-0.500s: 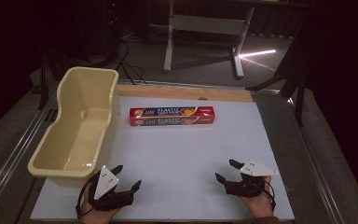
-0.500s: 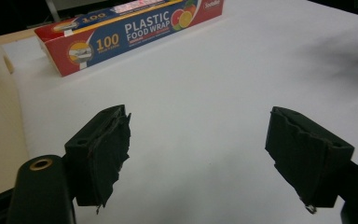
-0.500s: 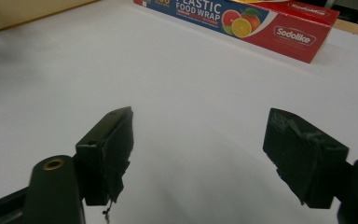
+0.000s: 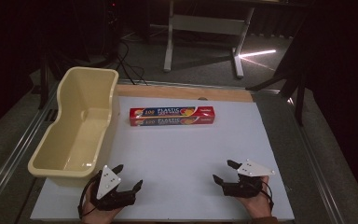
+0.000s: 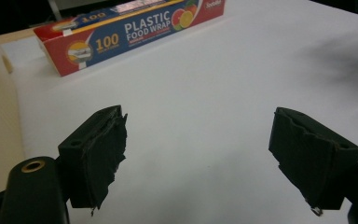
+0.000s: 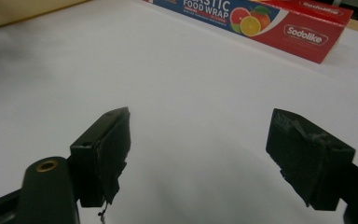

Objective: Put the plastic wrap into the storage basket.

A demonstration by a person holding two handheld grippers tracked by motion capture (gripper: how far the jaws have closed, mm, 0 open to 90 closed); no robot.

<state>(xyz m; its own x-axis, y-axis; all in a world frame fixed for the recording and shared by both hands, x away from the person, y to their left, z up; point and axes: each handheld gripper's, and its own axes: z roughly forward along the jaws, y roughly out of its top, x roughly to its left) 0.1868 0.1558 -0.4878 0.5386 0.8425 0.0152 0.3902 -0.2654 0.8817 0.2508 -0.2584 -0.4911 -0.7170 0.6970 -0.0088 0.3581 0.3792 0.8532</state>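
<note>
Food wrap box point(image 4: 172, 115): glossy printed cardboard. Tub point(image 4: 77, 126): smooth cream plastic w/ slight sheen. Counter point(image 4: 182, 158): matt white board, bare wood strip point(image 4: 182, 92) at far edge. Tool pads point(image 5: 103, 154): rough, torn black tape.

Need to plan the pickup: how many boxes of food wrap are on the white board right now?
1. The food wrap box lies flat at the far side of the white board, just right of the yellow tub, apart from both grippers. The tub looks empty.

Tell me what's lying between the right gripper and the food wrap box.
Nothing: in the high view, bare white board separates the right gripper from the food wrap box.
</note>
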